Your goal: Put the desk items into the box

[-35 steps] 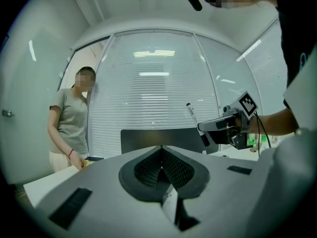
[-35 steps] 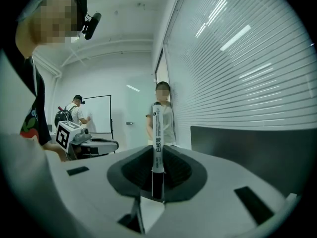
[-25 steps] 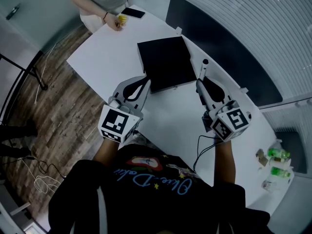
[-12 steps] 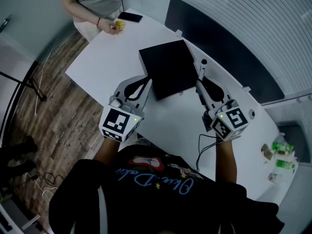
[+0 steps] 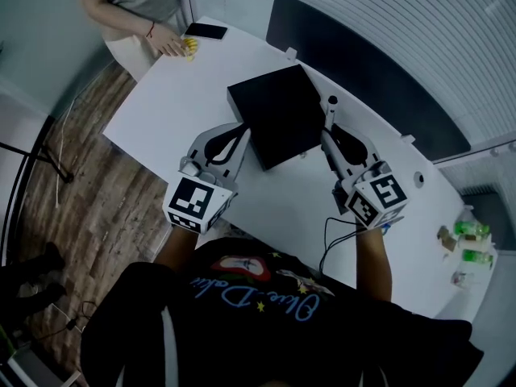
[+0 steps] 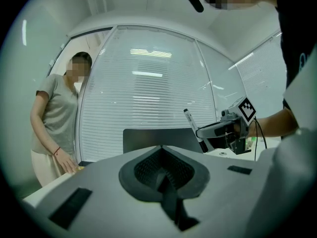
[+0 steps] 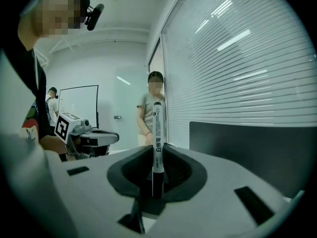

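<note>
— What can we read here?
— On the pen we make out the Chinese characters 白板笔, black on its white barrel. The shirt carries looping light-blue script (seen from above), too unclear for us to read with certainty.

White counter on wood-plank floor. Curved glass wall with horizontal blinds behind, dark panel along the counter's far edge. Cool, dim light.
</note>
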Demonstrator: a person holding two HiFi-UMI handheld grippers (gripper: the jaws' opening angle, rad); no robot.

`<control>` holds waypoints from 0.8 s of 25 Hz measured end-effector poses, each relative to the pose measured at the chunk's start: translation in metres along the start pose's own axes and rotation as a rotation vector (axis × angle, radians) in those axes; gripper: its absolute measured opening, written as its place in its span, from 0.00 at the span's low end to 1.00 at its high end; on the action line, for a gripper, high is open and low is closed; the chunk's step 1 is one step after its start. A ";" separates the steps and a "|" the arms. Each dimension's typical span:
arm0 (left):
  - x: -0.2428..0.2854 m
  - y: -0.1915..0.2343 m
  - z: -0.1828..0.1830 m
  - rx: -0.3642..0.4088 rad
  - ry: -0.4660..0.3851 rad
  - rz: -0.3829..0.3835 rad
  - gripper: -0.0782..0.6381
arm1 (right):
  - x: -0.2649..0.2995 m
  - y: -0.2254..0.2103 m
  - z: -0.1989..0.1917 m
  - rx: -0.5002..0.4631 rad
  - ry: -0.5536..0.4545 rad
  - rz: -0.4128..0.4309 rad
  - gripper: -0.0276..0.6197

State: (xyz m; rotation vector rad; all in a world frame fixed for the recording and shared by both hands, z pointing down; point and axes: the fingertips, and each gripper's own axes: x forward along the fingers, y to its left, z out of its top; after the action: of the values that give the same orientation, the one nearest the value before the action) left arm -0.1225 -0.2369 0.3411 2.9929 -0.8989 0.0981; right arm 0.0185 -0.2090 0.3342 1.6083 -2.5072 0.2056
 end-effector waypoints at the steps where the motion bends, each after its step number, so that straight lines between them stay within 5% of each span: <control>1: 0.000 0.000 0.000 -0.001 -0.001 -0.005 0.12 | 0.000 0.000 -0.001 0.001 0.003 -0.004 0.15; 20: 0.003 0.018 -0.009 -0.026 0.004 0.004 0.12 | 0.029 -0.008 -0.015 -0.003 0.047 0.005 0.15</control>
State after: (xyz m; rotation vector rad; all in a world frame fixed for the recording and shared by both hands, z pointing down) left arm -0.1301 -0.2531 0.3504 2.9665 -0.8995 0.0913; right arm 0.0148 -0.2357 0.3551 1.5780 -2.4754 0.2379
